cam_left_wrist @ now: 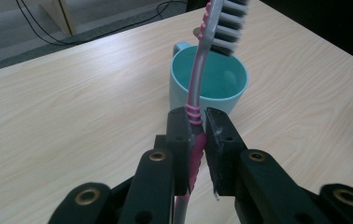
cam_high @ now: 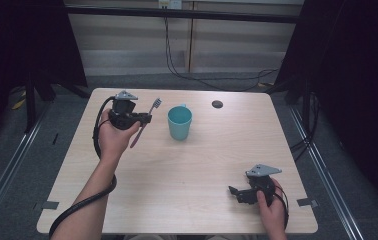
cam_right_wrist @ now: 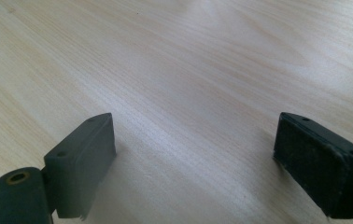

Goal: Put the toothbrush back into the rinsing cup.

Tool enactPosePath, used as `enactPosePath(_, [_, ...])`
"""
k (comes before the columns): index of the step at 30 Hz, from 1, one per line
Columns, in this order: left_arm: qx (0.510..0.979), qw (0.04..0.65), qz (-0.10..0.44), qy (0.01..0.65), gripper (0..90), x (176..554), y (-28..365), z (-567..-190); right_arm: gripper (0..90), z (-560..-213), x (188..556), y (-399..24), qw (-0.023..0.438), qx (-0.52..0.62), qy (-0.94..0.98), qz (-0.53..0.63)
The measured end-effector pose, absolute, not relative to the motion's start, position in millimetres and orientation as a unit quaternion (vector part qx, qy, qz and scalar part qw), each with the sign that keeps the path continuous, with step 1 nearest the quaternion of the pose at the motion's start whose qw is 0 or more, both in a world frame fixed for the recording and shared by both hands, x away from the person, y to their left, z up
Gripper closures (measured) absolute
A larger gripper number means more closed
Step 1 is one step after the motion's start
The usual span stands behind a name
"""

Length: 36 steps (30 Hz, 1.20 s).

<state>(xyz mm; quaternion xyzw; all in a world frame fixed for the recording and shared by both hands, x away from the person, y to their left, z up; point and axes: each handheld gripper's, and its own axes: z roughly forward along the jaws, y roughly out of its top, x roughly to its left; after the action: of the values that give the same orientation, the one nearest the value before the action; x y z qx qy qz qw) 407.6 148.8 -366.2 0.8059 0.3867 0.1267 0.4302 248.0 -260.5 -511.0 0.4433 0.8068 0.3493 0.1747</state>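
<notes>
Toothbrush (cam_left_wrist: 194,105) clamped in left gripper (cam_left_wrist: 197,125), beside teal cup (cam_left_wrist: 209,81)

Left hand's black two-jaw gripper (cam_high: 144,118) sits raised in the upper left of the high view, forearm stretching up from the bottom edge, jaws clamped tight. Right hand's black gripper (cam_high: 233,192) rests low at the lower right, jaws spread wide apart.

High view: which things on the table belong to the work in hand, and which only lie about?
In the work:
- toothbrush, clamped in the left tongs
- teal cup, just beside it

Lying about:
- small dark round thing on the table
- right tongs, open and idle
</notes>
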Motion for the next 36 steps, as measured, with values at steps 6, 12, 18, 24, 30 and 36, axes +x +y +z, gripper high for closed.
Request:
enactPosePath(6, [0.805, 0.433, 0.128, 0.385, 80.7, 408.9, 147.0, -362.3, 12.2, -511.0, 248.0, -260.5, 0.175, 0.443, 0.807, 0.349])
enactPosePath(12, [0.801, 0.439, 0.132, 0.385, 80.7, 410.0, 145.0, -357.6, 12.1, -511.0, 247.9, -260.4, 0.174, 0.444, 0.807, 0.349])
enactPosePath(18, [0.8, 0.444, 0.128, 0.383, 80.7, 413.2, 142.7, -356.0, 12.1, -511.0, 248.0, -260.5, 0.175, 0.443, 0.807, 0.349])
enactPosePath(24, [0.8, 0.452, 0.123, 0.375, 80.6, 415.4, 138.3, -352.8, 12.1, -511.1, 248.1, -260.6, 0.175, 0.443, 0.807, 0.35])
enactPosePath(30, [0.799, 0.455, 0.122, 0.373, 80.7, 417.1, 135.2, -349.7, 12.2, -511.0, 248.0, -260.5, 0.175, 0.443, 0.807, 0.349])
enactPosePath(36, [0.797, 0.461, 0.123, 0.371, 80.7, 418.1, 130.5, -344.9, 12.1, -511.0, 248.0, -260.5, 0.175, 0.443, 0.807, 0.349])
